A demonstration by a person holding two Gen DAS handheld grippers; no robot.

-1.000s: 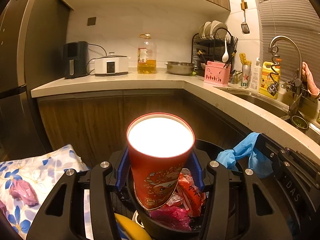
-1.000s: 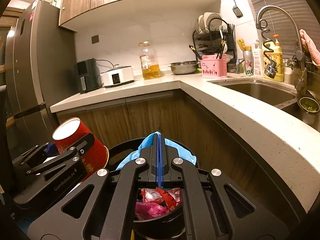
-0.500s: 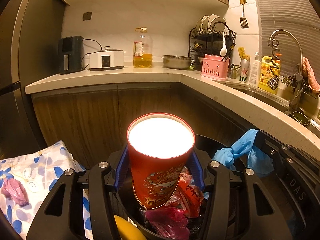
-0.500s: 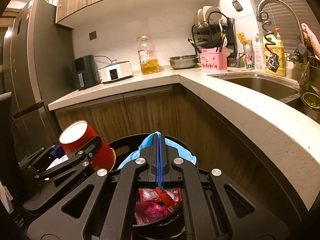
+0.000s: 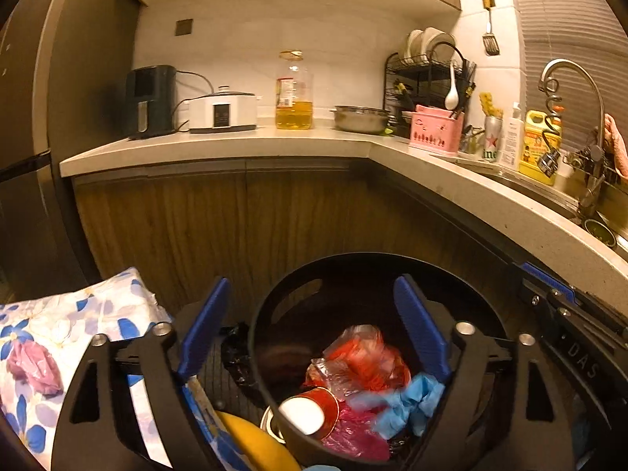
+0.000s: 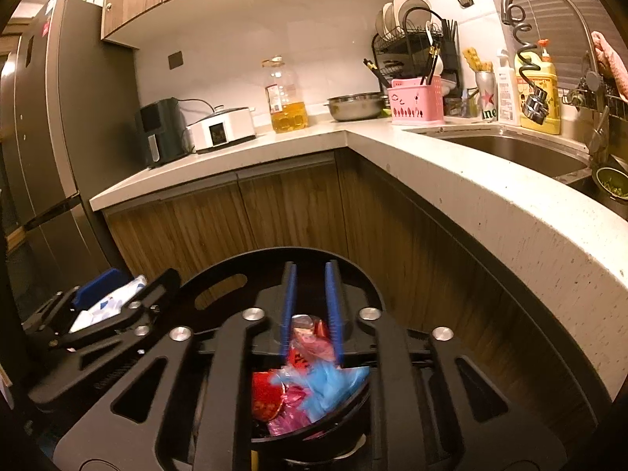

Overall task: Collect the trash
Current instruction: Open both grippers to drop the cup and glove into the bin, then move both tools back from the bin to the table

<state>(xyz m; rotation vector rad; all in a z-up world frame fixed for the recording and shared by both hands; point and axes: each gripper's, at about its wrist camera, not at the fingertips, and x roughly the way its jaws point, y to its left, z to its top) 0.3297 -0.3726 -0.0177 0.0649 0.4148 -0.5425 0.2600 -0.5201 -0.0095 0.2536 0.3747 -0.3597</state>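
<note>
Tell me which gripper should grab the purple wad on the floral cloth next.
Left. The left gripper is open and empty, and the purple wad lies on the floral cloth on its side; the right gripper hangs over the bin.

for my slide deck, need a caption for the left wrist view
Left gripper open above the black bin, red paper cup and blue glove lying among the trash.

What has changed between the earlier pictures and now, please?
The left gripper has just opened and let go of the red cup, which now lies in the bin. The right gripper has just opened too, dropping the blue glove onto the trash. Bin and counter stayed put.
</note>
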